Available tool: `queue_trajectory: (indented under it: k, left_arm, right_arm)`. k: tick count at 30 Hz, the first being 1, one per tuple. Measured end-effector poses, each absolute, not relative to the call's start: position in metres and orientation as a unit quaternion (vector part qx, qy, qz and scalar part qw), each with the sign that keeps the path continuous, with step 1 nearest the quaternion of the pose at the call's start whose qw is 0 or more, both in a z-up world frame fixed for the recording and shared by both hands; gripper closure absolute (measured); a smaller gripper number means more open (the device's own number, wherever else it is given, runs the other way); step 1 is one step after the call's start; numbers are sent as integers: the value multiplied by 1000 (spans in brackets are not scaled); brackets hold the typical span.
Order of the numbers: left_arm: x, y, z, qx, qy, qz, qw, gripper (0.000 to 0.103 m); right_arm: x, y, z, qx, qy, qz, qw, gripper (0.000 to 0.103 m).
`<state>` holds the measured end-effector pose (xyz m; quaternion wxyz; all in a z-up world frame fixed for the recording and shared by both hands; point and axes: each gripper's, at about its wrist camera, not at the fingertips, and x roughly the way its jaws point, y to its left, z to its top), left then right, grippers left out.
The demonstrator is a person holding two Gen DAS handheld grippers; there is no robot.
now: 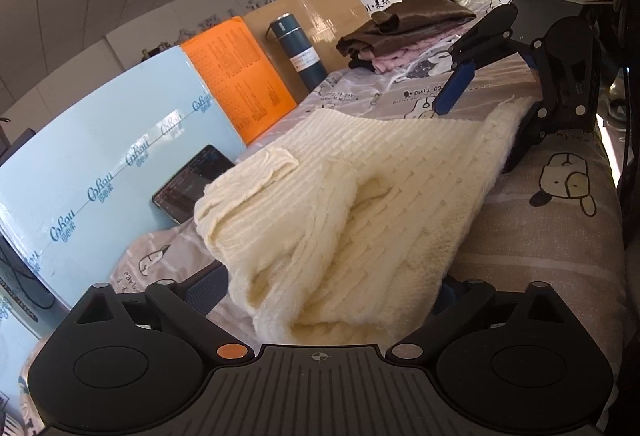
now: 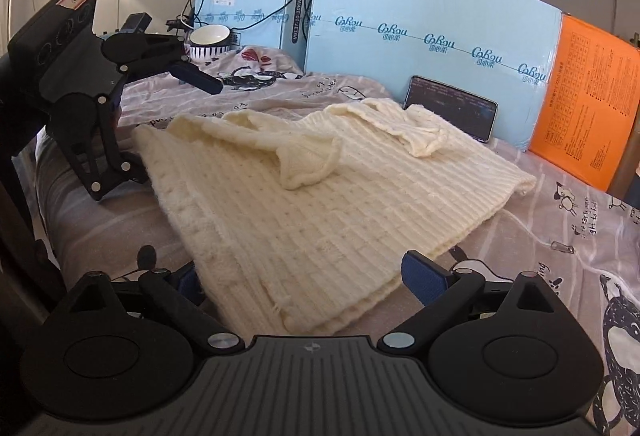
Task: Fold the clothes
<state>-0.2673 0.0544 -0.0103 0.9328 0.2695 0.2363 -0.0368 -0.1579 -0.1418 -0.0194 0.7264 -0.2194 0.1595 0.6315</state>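
My left gripper (image 1: 324, 288) and right gripper (image 2: 308, 276) both stand spread, each straddling a near edge of the cream knit sweater (image 2: 320, 196), which lies partly folded on the cartoon-print bedsheet (image 2: 560, 236). Phone (image 2: 452, 106) leans against blue box (image 2: 420, 8) beyond.

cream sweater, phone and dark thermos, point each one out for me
cream sweater (image 2: 320, 204), right wrist view, on its ribbed body.
phone (image 2: 452, 106), right wrist view, on its lit screen.
dark thermos (image 1: 298, 50), left wrist view, on its upright body.
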Motion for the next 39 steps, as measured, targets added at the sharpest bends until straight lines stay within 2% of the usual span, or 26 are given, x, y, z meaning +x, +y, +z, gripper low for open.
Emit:
queue_trajectory:
  k: [1, 2, 3, 4, 7, 13, 18, 22, 29, 32, 33, 34, 35, 36, 37, 39]
  left_arm:
    - [-267, 54, -9, 271, 233, -44, 933, 43]
    - [-268, 54, -7, 271, 231, -52, 933, 53]
    - [-268, 54, -5, 271, 228, -61, 933, 70]
    - [-268, 53, -4, 273, 226, -66, 933, 78]
    - [-263, 55, 1, 282, 210, -62, 934, 82]
    - [-226, 72, 24, 303, 124, -3, 945, 80]
    - [-177, 90, 35, 287, 108, 17, 952, 80]
    - [-142, 104, 38, 252, 116, 31, 960, 80]
    - [-83, 126, 29, 162, 161, 65, 972, 79]
    - [-74, 132, 20, 145, 173, 65, 972, 76]
    - [-73, 132, 17, 143, 177, 63, 972, 72]
    - [-73, 133, 16, 139, 177, 64, 972, 59]
    - [-76, 138, 17, 126, 174, 65, 974, 51]
    - [-80, 144, 18, 110, 170, 66, 977, 33]
    - [-83, 150, 19, 93, 166, 68, 979, 21]
    - [-90, 166, 21, 37, 168, 62, 983, 13]
  right_arm:
    - [-158, -141, -19, -218, 152, 637, 724, 30]
    - [-158, -140, -17, -217, 146, 642, 720, 49]
    - [-158, -139, -15, -215, 140, 648, 717, 58]
    - [-157, -139, -13, -211, 134, 652, 716, 70]
    - [-151, -139, -6, -185, 117, 653, 725, 80]
    - [-133, -130, 18, -119, 39, 621, 774, 83]
    - [-100, -111, 40, -69, 9, 584, 809, 84]
    - [-71, -88, 50, -60, 16, 552, 831, 84]
    - [-16, -43, 38, -35, 82, 489, 867, 84]
    - [0, -40, 21, -18, 117, 467, 877, 84]
    - [4, -41, 16, -15, 130, 462, 877, 84]
    - [8, -43, 12, -11, 142, 458, 877, 84]
    - [10, -45, 8, -8, 152, 457, 876, 84]
    - [12, -46, 5, -6, 160, 456, 876, 83]
    - [13, -46, 3, -8, 164, 452, 877, 83]
    - [15, -47, 0, -12, 171, 442, 881, 84]
